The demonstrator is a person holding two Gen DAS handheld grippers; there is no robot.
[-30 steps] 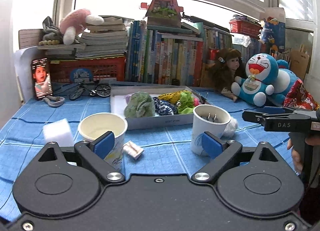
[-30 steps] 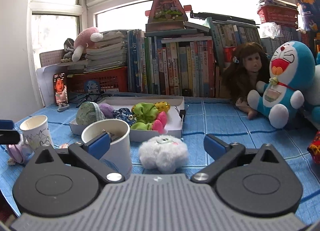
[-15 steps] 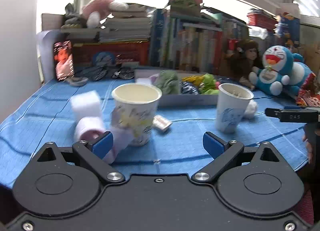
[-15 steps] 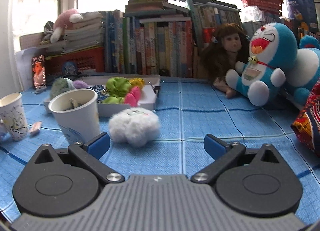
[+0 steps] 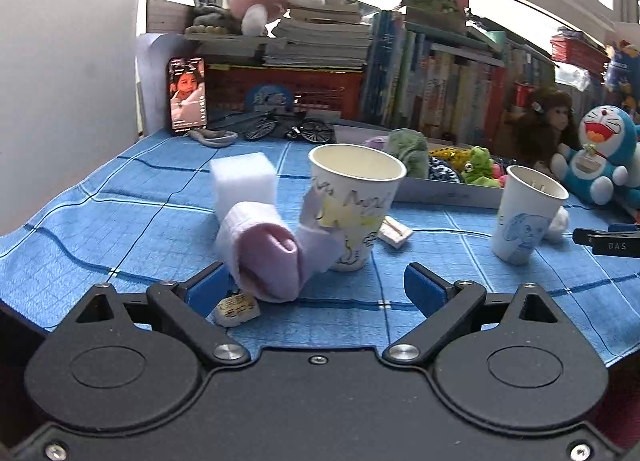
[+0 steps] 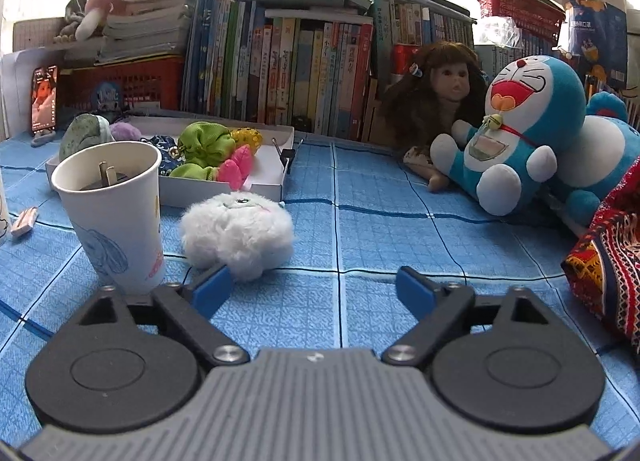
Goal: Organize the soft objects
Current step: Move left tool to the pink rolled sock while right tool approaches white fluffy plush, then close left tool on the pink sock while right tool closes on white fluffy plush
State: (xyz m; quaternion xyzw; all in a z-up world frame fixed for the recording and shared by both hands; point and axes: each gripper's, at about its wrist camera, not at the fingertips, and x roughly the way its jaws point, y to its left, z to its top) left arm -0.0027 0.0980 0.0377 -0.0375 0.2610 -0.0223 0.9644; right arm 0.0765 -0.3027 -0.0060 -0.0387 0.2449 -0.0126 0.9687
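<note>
left view: the left gripper [image 5: 316, 289] is spread wide, holding nothing. only here shows the rolled pink sock [image 5: 267, 251], just beyond the left finger, long axis running toward the cup [image 5: 354, 205], its loose end touching it.

right view: the right gripper [image 6: 314, 291] gapes wide too; the white plush [image 6: 238, 231] sits beside its left finger, open cloth [image 6: 384, 237] to the right.

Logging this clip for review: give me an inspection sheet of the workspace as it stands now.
Surface: blue checked tablecloth, wrinkled at the left.
Job's things: rolled pink sock beside the yellow-print paper cup; white fluffy plush on the cloth; white tray holding soft toys.
Clutter: foam block, elephant-print paper cup, wrapped packets.
Grippers: left gripper open; right gripper open.
Cables: nothing seen.
Surroundings: books, doll, Doraemon plush, phone.
</note>
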